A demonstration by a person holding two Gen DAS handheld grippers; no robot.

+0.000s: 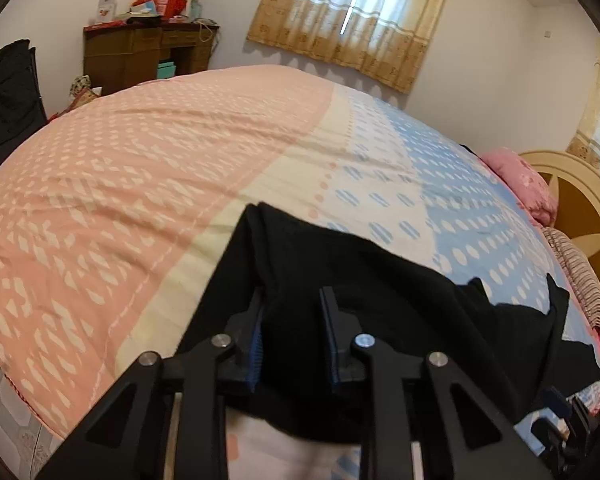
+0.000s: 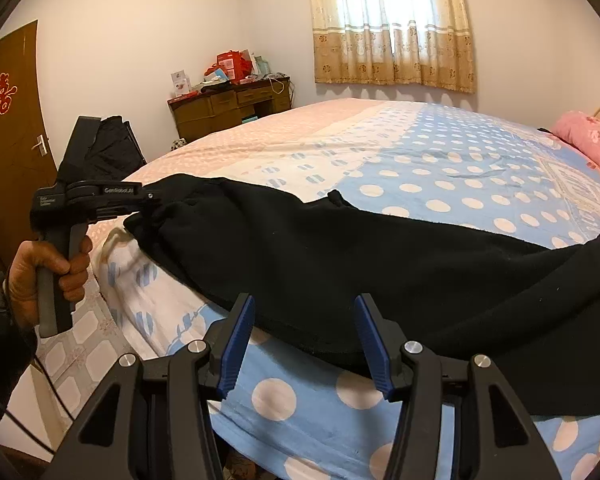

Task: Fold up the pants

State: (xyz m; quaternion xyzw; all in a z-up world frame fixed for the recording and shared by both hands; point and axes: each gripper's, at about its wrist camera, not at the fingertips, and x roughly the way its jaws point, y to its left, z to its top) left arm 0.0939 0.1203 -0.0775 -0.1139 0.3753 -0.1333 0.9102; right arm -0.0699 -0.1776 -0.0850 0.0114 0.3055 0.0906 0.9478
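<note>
Black pants [image 2: 340, 264] flat on bed [image 2: 440, 168]. Left gripper [image 1: 296, 316] clamps cuff; right gripper [image 2: 304, 344] open at near hem. Advice: close fully on hem, lift both ends evenly.

Left gripper [image 1: 296, 312] narrow, fingers [image 1: 249, 320] straddling black cloth; grip unclear. Left hand [image 2: 48, 276] wraps its handle. Right gripper [image 2: 304, 320] jaws apart, empty.

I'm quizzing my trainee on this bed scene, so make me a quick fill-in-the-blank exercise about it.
1. The pants lying on the bed are ____ in colour.
2. The pillow near the headboard is ____.
3. The right gripper has its jaws ____, with nothing pinched.
4. The desk stands against the wall beside the ____-covered window.

Missing words: black; pink; open; curtain
</note>
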